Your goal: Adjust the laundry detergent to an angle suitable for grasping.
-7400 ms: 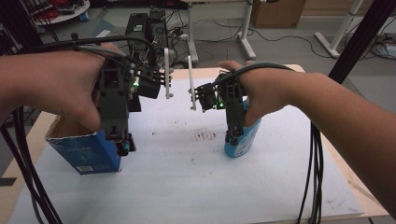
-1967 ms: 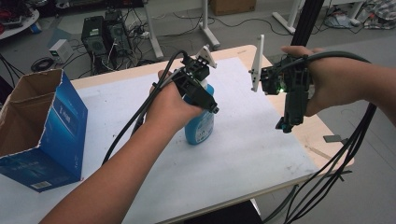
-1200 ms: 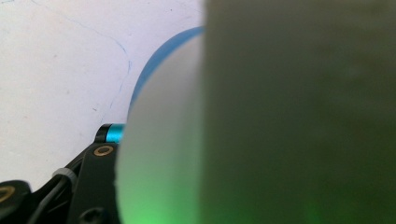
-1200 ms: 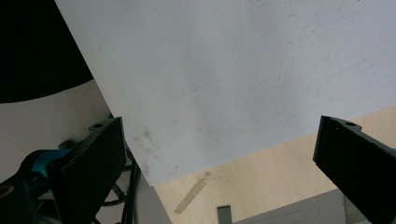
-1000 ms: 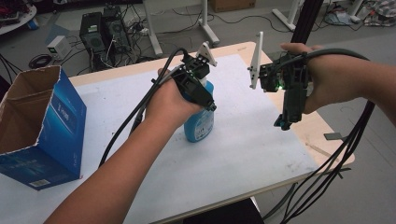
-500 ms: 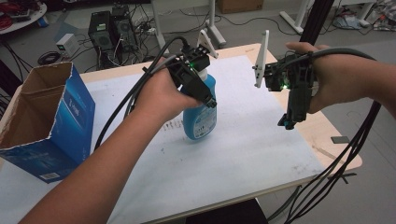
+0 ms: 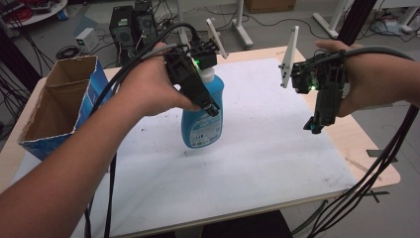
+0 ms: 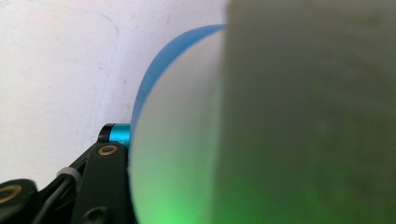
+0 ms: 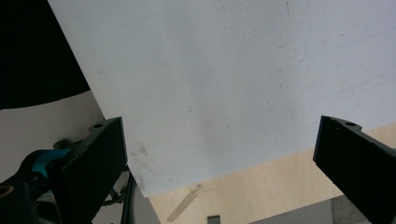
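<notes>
A blue bottle (image 7: pixel 202 124) with a white cap hangs tilted just over the white sheet (image 7: pixel 277 148) in mid-table. My left gripper (image 7: pixel 206 100) is shut on its upper body. In the left gripper view the bottle (image 8: pixel 187 140) is a close blur, with one black jaw against its left side. My right gripper (image 7: pixel 314 127) hovers above the table's right edge and points down. Its jaws stand wide open, and the right gripper (image 9: pixel 223 125) has only the sheet and bare wood below it.
An open blue cardboard box (image 7: pixel 64 104) stands at the table's left end. The wooden table edge (image 7: pixel 366 153) runs close under the right hand. Thick cables (image 7: pixel 376 178) trail from both grippers. Computer towers (image 7: pixel 131 25) and stand legs are on the floor behind.
My left gripper has lifted the bottle off the sheet and carried it a little toward the box. The right gripper has stayed where it was, still open.
</notes>
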A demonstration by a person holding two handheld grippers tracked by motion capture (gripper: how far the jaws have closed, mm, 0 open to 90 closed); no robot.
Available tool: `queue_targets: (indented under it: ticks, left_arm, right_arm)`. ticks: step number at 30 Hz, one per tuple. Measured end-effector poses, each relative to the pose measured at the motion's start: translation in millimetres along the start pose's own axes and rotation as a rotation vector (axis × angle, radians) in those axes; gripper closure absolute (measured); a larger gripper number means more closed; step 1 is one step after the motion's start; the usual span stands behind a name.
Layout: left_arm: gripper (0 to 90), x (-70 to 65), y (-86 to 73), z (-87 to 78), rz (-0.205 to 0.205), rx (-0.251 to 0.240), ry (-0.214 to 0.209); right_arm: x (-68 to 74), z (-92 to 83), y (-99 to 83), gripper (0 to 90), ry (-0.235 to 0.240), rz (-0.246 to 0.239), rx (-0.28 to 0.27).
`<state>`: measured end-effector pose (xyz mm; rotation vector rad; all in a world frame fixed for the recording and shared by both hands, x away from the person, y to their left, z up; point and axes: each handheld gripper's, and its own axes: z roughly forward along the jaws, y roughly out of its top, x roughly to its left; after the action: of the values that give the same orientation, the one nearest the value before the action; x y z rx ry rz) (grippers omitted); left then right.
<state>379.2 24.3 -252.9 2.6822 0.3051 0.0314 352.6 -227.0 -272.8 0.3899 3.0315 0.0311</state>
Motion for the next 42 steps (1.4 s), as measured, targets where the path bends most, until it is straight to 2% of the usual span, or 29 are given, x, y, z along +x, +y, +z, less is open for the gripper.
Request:
queue_targets:
  ticks: [2, 3, 4, 6, 9, 11, 18, 20, 29, 36, 42]
  left_arm:
    - [44.2, -2.1, -5.3, -4.4, 0.028, 0.001, -0.014]
    - [44.2, -2.1, -5.3, -4.4, 0.028, 0.001, -0.014]
    - [44.2, -4.9, -10.4, -8.8, 0.070, -0.007, -0.020]
    - [44.2, -7.5, -15.7, -12.7, 0.112, -0.023, -0.031]
    - [44.2, -10.1, -23.2, -16.3, 0.151, -0.029, -0.053]
    - [44.3, -13.3, -28.9, -15.7, 0.169, -0.031, -0.066]
    - [44.3, -19.4, -46.1, -6.3, 0.271, -0.006, -0.127]
    - [44.3, -20.1, -50.7, -3.3, 0.301, 0.003, -0.145]
    - [44.3, -19.1, -72.3, 13.0, 0.379, -0.009, -0.224]
    - [44.3, -22.1, -83.9, 22.8, 0.443, -0.026, -0.244]
    - [44.2, -23.9, -93.6, 25.3, 0.466, -0.053, -0.256]
  right_arm:
    - [-0.2, -0.5, 2.8, 1.8, 0.002, -0.004, 0.003]
    - [-0.2, -0.5, 2.8, 1.8, 0.002, -0.004, 0.003]
    - [-0.9, -1.0, 5.8, 1.8, -0.003, -0.019, 0.002]
    - [-0.1, -1.4, 9.0, 1.8, -0.002, -0.013, -0.001]
    - [-1.0, -1.2, 13.6, 1.8, -0.001, -0.026, -0.001]
    - [-0.9, -1.6, 16.7, 1.7, -0.001, -0.030, 0.000]
    - [-0.1, -2.5, 25.0, 1.7, -0.005, -0.051, 0.007]
    - [0.5, -2.7, 26.5, 1.8, -0.002, -0.043, 0.009]
    - [2.5, -3.1, 28.0, 1.8, -0.002, -0.040, 0.015]
    - [2.5, -2.1, 28.8, 1.8, -0.001, -0.045, 0.022]
    - [2.1, -1.5, 29.0, 1.8, -0.002, -0.049, 0.024]
